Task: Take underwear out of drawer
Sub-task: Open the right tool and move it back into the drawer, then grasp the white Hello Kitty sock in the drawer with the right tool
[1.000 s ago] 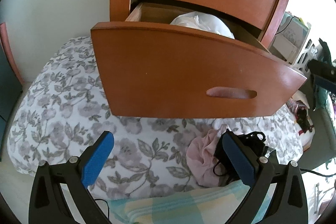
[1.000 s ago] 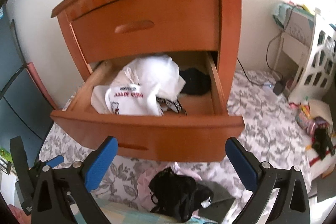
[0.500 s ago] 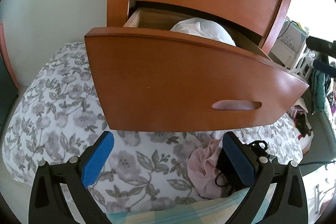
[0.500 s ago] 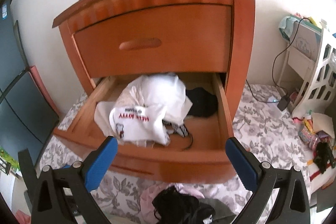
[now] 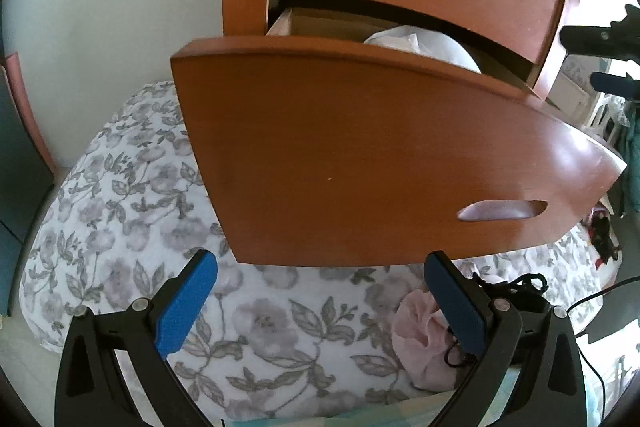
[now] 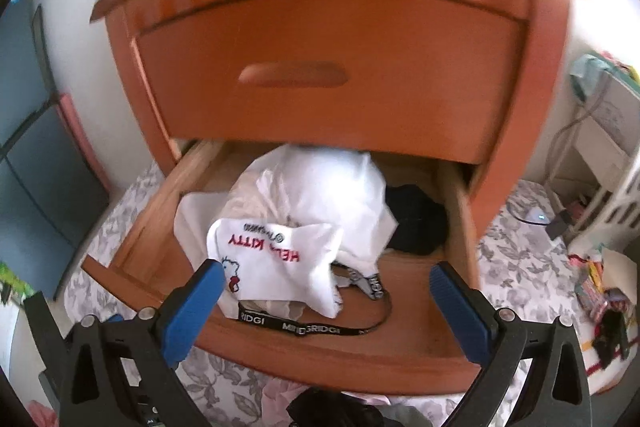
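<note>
The lower drawer (image 6: 424, 291) of a wooden nightstand (image 6: 328, 67) stands pulled out. Inside lie a white plastic bag with red print (image 6: 296, 215), a dark bundle of cloth (image 6: 416, 223) at the back right and a black printed strap (image 6: 312, 327). My right gripper (image 6: 324, 301) hovers open just over the drawer's front edge, empty. The left wrist view faces the drawer front (image 5: 380, 163) from low down; the white bag (image 5: 420, 43) peeks above it. My left gripper (image 5: 320, 297) is open and empty, below the drawer front.
A floral bedsheet (image 5: 132, 211) covers the floor under the nightstand. Pink cloth (image 5: 420, 331) and black clothing (image 6: 336, 411) lie on it near the grippers. A white rack (image 6: 616, 187), cables and small clutter sit to the right. The upper drawer (image 6: 320, 79) is closed.
The right gripper rose and moved in over the open drawer, so the inside now fills its view. The left gripper moved closer under the drawer front. Both stayed open.
</note>
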`<state>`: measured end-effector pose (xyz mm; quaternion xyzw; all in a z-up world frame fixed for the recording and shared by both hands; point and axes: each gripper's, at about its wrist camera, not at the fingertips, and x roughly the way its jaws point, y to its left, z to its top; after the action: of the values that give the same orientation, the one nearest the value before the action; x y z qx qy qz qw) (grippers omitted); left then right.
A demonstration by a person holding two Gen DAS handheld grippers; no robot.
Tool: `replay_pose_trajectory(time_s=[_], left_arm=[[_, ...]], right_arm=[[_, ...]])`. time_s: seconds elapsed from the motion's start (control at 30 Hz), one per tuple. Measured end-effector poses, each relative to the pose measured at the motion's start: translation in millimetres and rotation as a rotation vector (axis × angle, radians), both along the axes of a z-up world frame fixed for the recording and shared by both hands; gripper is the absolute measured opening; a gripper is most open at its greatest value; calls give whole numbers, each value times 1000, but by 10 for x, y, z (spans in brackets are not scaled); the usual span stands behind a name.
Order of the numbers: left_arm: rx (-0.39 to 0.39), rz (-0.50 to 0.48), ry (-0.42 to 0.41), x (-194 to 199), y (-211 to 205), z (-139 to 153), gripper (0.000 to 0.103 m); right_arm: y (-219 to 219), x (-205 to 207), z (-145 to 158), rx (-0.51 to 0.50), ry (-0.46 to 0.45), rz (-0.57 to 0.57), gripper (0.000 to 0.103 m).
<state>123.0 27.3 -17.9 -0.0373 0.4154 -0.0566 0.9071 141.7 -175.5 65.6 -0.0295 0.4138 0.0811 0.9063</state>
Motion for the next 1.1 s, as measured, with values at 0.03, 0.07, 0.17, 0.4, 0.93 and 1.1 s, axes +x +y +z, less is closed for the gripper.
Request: replay_pose_trajectory(time_s=[0.03,0.07,0.17,0.4,0.93,1.1], left_arm=[[0,-5,5,14,2,-18,103],[0,-9,7,22,0,-33,103],[-2,-31,19,42,-17,-75,103],[-30,-53,40,78,-18,-155,103],[-106,-65,78,141,46,-292,103],[-104,-68,62,130,31,-302,103]], right_arm=[[47,57,-46,-8,21,16,103],[80,94,-75,-15,34,25,103],[241,234,-180,-49,92,71,103],[296,602,-440,-53,240,66,101],[178,977,-785,60,465,39,82],[255,1000,-813,62,470,60,76]])
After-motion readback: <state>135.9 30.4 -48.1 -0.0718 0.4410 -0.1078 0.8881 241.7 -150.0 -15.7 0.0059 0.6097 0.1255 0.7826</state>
